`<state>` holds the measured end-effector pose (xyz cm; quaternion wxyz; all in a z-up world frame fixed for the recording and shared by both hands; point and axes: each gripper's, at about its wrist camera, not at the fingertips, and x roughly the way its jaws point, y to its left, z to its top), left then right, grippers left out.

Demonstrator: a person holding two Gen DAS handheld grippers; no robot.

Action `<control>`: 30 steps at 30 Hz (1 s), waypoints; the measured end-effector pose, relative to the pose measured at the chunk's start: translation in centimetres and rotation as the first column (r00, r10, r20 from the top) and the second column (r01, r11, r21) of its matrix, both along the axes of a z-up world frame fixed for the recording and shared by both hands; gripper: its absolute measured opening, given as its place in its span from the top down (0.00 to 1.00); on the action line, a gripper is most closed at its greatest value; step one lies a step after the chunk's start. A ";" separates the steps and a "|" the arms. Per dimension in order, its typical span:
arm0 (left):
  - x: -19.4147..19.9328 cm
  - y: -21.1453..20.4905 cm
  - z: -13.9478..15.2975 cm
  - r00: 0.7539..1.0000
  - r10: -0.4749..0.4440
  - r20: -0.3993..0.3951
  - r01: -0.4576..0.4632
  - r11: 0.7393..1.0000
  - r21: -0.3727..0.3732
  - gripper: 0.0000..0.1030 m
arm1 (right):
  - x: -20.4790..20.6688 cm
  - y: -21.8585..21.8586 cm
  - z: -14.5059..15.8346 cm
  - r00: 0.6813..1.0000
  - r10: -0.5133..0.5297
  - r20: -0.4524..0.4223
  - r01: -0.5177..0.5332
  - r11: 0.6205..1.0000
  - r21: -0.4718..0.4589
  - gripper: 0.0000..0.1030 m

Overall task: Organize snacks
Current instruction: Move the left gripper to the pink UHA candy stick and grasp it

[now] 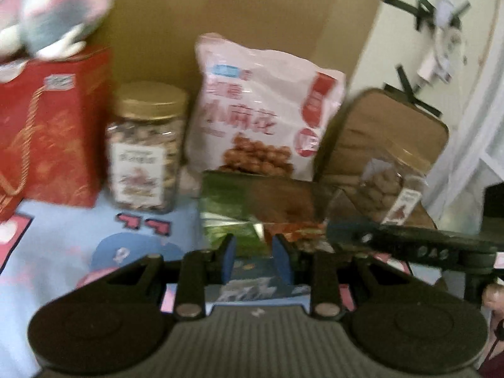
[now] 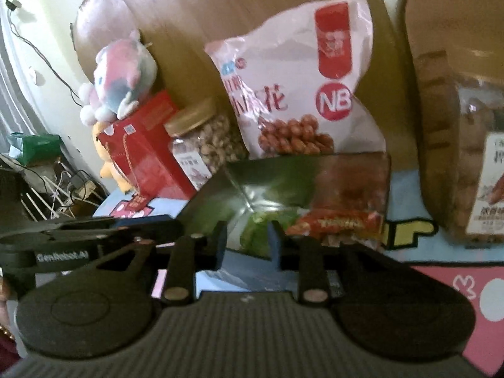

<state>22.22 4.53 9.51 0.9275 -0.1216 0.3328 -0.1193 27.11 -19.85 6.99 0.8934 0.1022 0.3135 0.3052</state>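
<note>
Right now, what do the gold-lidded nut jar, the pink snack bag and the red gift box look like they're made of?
Nut jar: clear plastic, probably, since the nuts show through; the gold lid looks metallic, metal or coated plastic.
Pink snack bag: thin glossy plastic film, crinkled and shiny.
Red gift box: printed cardboard, apparently, flat-sided, with a gold cord handle.

Green snack bag (image 1: 233, 214) blocks ahead; blue cloth (image 1: 63, 230) left lies free

Along the far cardboard (image 1: 220, 15) you have, left to right, a gift box (image 1: 53, 126) with a plush toy (image 1: 53, 9) on it, a nut jar (image 1: 145, 148), a leaning snack bag (image 1: 267, 107), a second jar (image 1: 390, 186), and a foil pouch (image 1: 261, 208) nearer, before the bag.
</note>
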 end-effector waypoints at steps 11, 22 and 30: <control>-9.6 7.1 -5.9 0.991 -0.010 -0.130 0.004 0.999 -0.047 0.72 | -9.3 2.3 -1.3 0.983 0.177 0.039 -0.173 0.982 -0.073 0.60; -12.8 8.5 -6.9 0.995 -0.012 -0.098 -0.002 0.990 -0.140 0.54 | -11.5 8.6 -6.2 0.954 0.298 0.030 -0.243 0.829 -0.504 0.43; -11.9 9.1 -6.9 0.994 0.005 -0.108 -0.022 0.988 -0.153 0.52 | -8.5 8.6 -7.1 0.999 0.022 0.033 -0.007 0.921 -0.389 0.49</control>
